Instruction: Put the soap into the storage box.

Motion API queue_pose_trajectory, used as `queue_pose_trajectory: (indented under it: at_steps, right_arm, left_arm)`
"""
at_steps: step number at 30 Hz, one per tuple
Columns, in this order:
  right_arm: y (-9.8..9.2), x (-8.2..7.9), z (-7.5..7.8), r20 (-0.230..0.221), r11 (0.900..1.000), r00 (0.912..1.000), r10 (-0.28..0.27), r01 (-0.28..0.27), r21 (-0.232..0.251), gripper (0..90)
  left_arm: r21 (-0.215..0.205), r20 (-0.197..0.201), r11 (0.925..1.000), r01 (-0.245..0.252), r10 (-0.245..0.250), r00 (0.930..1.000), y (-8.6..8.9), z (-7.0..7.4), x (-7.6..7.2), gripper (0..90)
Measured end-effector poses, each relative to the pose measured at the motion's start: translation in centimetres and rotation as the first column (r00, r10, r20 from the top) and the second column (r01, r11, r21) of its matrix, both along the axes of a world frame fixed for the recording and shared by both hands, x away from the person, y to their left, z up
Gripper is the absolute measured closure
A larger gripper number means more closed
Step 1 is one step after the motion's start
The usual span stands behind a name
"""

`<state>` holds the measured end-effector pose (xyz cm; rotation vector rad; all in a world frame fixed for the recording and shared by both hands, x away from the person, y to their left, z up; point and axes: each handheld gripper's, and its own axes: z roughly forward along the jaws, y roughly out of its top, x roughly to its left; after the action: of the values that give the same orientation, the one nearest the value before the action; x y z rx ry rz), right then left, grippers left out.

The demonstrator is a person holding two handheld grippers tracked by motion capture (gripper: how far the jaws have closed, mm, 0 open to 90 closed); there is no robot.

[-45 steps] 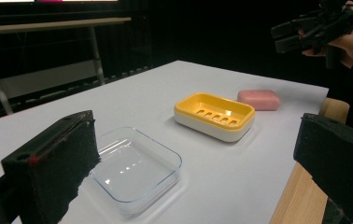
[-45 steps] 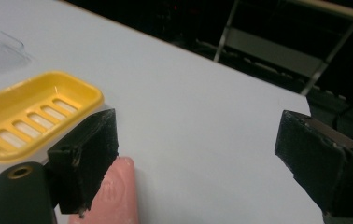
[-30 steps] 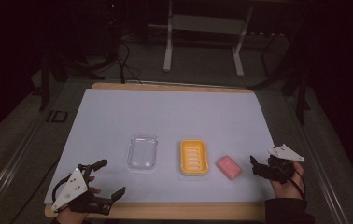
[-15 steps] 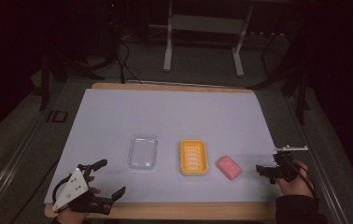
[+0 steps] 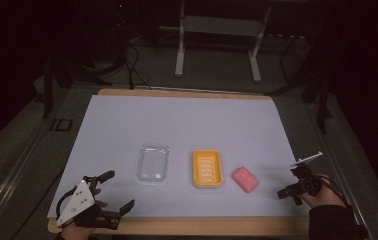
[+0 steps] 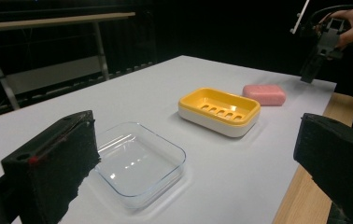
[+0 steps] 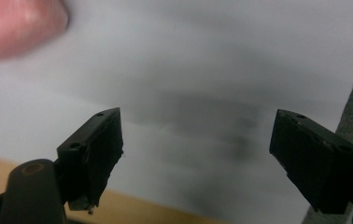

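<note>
Setup stage, nothing gripped. Pink soap bar [image 5: 245, 179] lies just right of yellow soap dish [image 5: 208, 168]; clear lid [image 5: 153, 163] to its left. Right gripper [image 5: 294, 182], jaws spread, sits right of soap; left gripper [image 5: 111, 192] spread, idle. Probable next move: right gripper closes on soap.

Dark room, metal stand [image 5: 217, 40] behind table [image 5: 187, 94].
</note>
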<state>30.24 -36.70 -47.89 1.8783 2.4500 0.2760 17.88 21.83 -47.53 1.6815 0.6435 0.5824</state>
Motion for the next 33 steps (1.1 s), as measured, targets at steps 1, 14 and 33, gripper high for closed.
queue_pose_trajectory:
  at_steps: [1, 14, 33]
  right_arm:
    - [0.0, 0.0, 0.1, -0.048, 0.999, 0.9982, 0.038, -0.038, 0.002, 17.0]
    - [0.9, -0.4, 0.5, -0.219, 0.971, 0.9460, 0.239, -0.239, 0.025, 17.0]
    - [4.7, -1.5, 0.2, -0.225, 0.868, 0.8485, 0.479, -0.496, -0.022, 13.8]
  left_arm:
    - [0.001, 0.000, 1.0000, 0.001, -0.001, 1.0000, 0.0, 0.0, 0.0, 0.2]
    - [0.005, -0.001, 1.0000, 0.004, -0.004, 1.0000, 0.0, 0.0, 0.0, 0.2]
    - [0.003, -0.004, 0.9999, 0.011, -0.011, 0.9999, 0.0, -0.1, 0.0, 0.2]
